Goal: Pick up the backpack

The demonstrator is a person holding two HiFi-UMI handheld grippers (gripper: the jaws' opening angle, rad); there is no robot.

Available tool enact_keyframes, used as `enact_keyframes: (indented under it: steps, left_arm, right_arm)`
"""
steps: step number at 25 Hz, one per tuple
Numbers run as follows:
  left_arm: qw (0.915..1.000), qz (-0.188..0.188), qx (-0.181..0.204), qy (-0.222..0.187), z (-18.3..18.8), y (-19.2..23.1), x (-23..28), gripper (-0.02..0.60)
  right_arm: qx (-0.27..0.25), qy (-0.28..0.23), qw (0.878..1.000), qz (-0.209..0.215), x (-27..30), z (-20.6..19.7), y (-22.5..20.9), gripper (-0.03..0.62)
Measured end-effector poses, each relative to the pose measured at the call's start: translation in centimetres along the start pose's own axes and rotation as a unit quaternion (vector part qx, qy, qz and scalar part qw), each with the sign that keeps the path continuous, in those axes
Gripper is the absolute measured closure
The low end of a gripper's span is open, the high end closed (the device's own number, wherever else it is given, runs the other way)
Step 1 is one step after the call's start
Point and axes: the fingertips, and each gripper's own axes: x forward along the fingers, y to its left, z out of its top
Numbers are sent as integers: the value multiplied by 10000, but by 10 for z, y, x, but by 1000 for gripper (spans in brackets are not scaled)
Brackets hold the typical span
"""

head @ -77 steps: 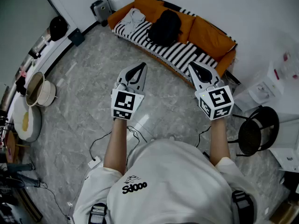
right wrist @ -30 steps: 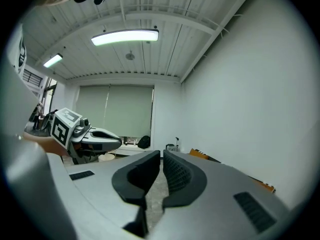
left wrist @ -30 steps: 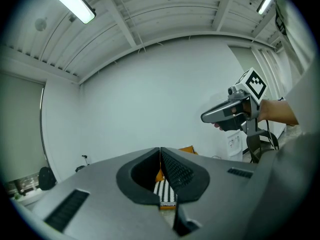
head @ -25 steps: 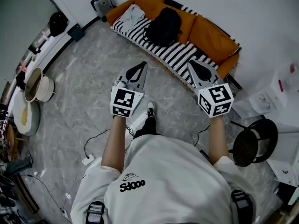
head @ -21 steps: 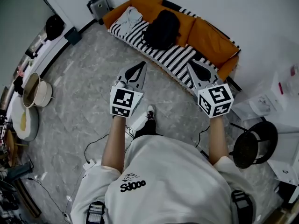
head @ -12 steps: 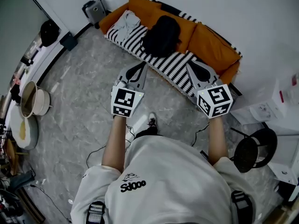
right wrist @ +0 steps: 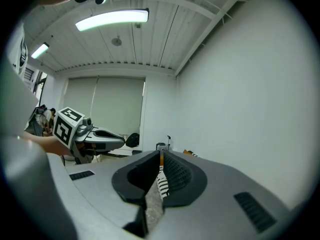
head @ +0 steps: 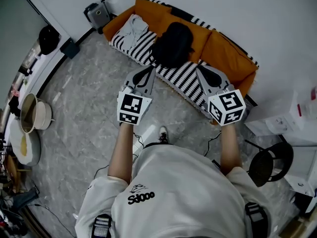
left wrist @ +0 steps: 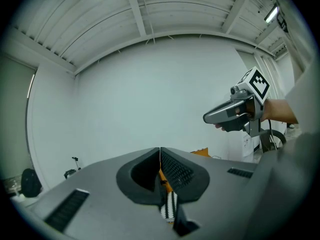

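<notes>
Black fabric backpack [head: 172, 43] slumps on the black-and-white striped seat cover [head: 184, 79] of the orange sofa [head: 225, 47], against its back cushions. It looks soft and saggy, likely not heavy; its top handle or a shoulder strap seems the best hold, though neither shows clearly. The 2 grippers, left gripper [head: 151, 69] and right gripper [head: 199, 69], are clenched empty, apart from the backpack.
</notes>
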Motion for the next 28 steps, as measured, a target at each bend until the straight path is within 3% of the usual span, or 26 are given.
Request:
enact_keyframes:
  steps: [21, 28]
  left_arm:
    - [9992, -364, -158, 85, -40, 95, 89, 558]
    - [9987, -456, -194, 144, -50, 113, 115, 559]
  right_arm:
    - [72, 505, 9987, -66, 125, -9, -26, 548]
    - [75, 930, 9956, -124, 156, -24, -42, 556]
